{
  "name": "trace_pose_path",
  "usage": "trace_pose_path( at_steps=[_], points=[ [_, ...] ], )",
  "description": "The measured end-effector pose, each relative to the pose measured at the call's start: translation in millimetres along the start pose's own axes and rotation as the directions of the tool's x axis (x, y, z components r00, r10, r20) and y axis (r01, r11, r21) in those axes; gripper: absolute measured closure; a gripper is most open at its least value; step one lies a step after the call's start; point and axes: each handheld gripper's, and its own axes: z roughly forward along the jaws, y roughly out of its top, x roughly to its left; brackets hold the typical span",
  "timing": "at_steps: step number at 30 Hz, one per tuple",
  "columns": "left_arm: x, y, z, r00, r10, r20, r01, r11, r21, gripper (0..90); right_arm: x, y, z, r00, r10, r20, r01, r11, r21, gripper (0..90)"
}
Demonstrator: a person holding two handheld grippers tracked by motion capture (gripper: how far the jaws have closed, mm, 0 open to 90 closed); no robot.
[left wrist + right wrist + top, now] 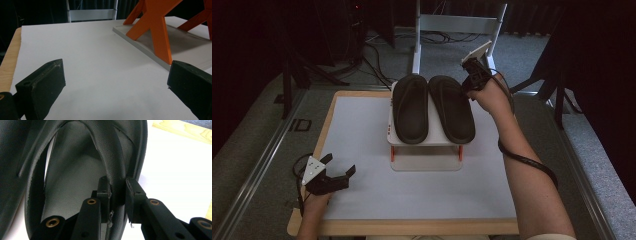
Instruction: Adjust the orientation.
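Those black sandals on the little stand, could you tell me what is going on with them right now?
A person is working with a two-jaw gripper in each hand. The right gripper has its jaws clamped on the strap of the right sandal, which lies beside the left sandal on the top of a small white stand with orange legs. The left gripper rests near the front left corner of the table, jaws open and holding nothing.
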Motion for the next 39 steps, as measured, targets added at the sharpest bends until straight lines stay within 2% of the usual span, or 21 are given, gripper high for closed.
trace_pose_path(
  at_steps=[7,14,22,26,35,39],
  points=[
    [-0.1,0.0,0.0,1.0000,0.001,-0.001,-0.001,1.0000,-0.001,1.1,-2.4,-2.8,-0.1,0.9992,-0.007,-0.039,0.007,1.000,-0.001,72.3],
    [-0.1,0.0,0.0,1.0000,0.000,-0.002,0.000,1.0000,0.000,1.1,2.6,-7.2,-1.3,0.9965,-0.044,-0.071,0.045,0.999,0.008,69.1],
    [-0.1,0.1,0.3,1.0000,-0.001,-0.001,0.001,1.0000,0.002,1.1,5.2,-9.8,-0.6,0.9923,-0.046,-0.115,0.049,0.999,0.019,67.3],
    [-0.5,0.0,-0.1,1.0000,0.002,-0.001,-0.002,1.0000,0.000,1.1,6.5,-9.9,-1.7,0.9902,-0.030,-0.136,0.033,0.999,0.016,67.1],
    [-0.1,0.0,0.0,1.0000,0.000,0.002,0.000,1.0000,0.000,1.1,11.2,-11.3,-0.6,0.9882,-0.036,-0.149,0.040,0.999,0.023,66.0],
    [-0.1,-0.1,-0.3,1.0000,-0.001,0.003,0.001,1.0000,-0.003,1.1,8.6,-12.7,-2.0,0.9869,-0.050,-0.153,0.049,0.999,-0.007,59.0]
  ],
)
